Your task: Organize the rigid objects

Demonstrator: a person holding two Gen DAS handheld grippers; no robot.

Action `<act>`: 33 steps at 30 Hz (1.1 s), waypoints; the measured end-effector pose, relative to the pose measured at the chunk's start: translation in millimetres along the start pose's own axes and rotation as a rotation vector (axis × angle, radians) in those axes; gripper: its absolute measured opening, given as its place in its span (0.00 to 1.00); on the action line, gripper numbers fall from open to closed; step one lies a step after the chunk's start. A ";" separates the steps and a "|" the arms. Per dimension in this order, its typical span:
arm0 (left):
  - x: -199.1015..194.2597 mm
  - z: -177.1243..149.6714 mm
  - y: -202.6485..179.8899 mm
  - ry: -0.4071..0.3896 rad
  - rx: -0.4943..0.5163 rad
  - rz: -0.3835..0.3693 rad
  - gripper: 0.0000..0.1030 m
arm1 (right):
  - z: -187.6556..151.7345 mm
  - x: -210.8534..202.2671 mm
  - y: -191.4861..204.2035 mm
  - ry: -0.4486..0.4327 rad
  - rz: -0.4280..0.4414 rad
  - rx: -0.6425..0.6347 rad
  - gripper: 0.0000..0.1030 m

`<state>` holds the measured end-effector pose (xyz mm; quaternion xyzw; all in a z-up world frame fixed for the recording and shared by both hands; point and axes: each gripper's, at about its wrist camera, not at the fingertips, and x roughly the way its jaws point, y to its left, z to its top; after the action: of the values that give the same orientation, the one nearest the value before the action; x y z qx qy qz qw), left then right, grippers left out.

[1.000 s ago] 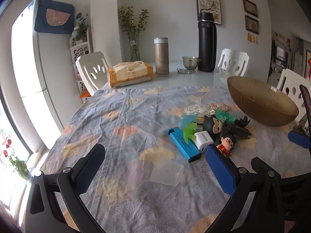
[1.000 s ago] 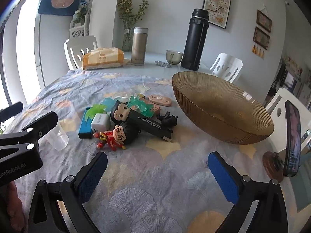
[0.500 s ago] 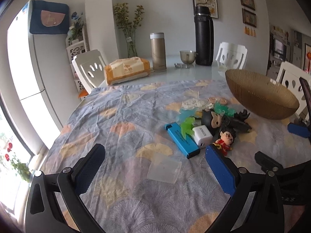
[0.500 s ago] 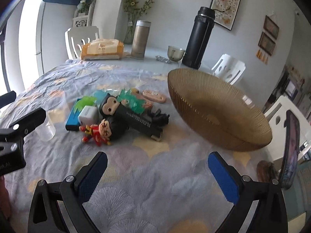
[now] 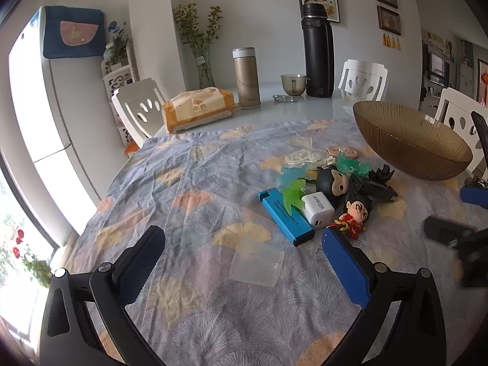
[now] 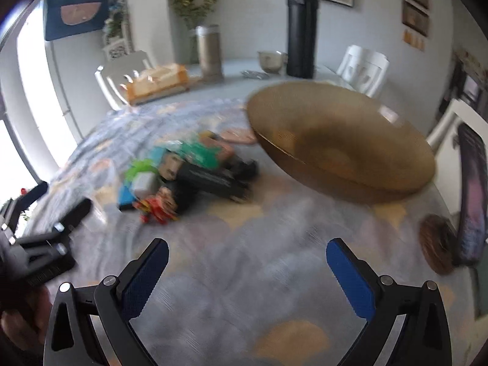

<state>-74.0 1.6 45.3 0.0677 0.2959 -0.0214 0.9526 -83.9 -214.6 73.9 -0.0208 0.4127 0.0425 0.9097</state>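
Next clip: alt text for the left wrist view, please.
The open left gripper hovers empty above a floral tablecloth, with a clear plastic cup lying between its jaws. Beyond sit a toy pile with a white Anker charger, and an amber bowl.

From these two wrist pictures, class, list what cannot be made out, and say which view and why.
- Right wrist view: motion blur smears the toy pile, so single toys cannot be told apart.
- Left wrist view: the black toy lies partly behind the monkey figure; its form is unclear.
- Left wrist view: print on the blue box is too small to read.
- Left wrist view: the bowl shows its outer wall; its inside is hidden.
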 end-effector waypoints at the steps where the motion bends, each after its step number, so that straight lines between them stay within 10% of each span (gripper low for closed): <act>1: -1.1 0.1 0.4 -0.003 -0.002 -0.001 1.00 | -1.3 4.6 6.2 0.007 -0.010 -0.011 1.00; 33: -3.9 -0.3 5.7 -0.025 -0.030 -0.036 1.00 | -11.7 23.6 12.8 0.044 -0.041 0.005 1.00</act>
<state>-76.9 7.3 47.9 0.0476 0.2852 -0.0350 0.9566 -78.3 -201.2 48.4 -0.0279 0.4321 0.0225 0.9011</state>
